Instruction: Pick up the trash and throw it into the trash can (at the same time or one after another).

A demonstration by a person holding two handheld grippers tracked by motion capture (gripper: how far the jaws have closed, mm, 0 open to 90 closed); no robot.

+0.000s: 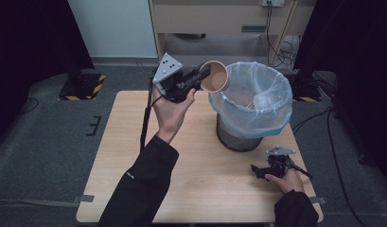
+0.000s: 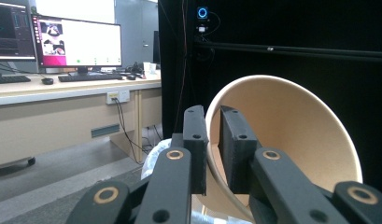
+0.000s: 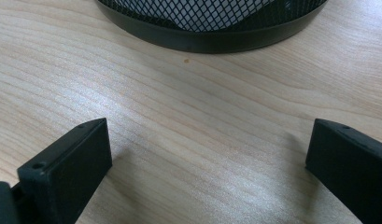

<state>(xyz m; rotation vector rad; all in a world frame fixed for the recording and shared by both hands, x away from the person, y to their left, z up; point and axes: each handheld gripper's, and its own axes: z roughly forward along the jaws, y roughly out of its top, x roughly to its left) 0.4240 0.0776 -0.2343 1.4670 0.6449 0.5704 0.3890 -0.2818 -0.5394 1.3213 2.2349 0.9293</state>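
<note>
the left gripper (image 1: pixel 204 74) pinches the rim wall of a tan paper cup (image 1: pixel 215 76), one jaw inside and one outside, holding it tipped on its side just beside the near rim of the black mesh bin lined with a pale blue plastic bag (image 1: pixel 271 118). the right gripper (image 1: pixel 258 171) rests on the light wooden table (image 1: pixel 200 175) with its jaws spread and nothing between them. released here, the cup could strike the bag's edge and fall outside, since it hangs short of the opening.

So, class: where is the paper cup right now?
In the high view the paper cup is held up on its side in the left gripper, beside the far-left rim of the lined bin.
</note>
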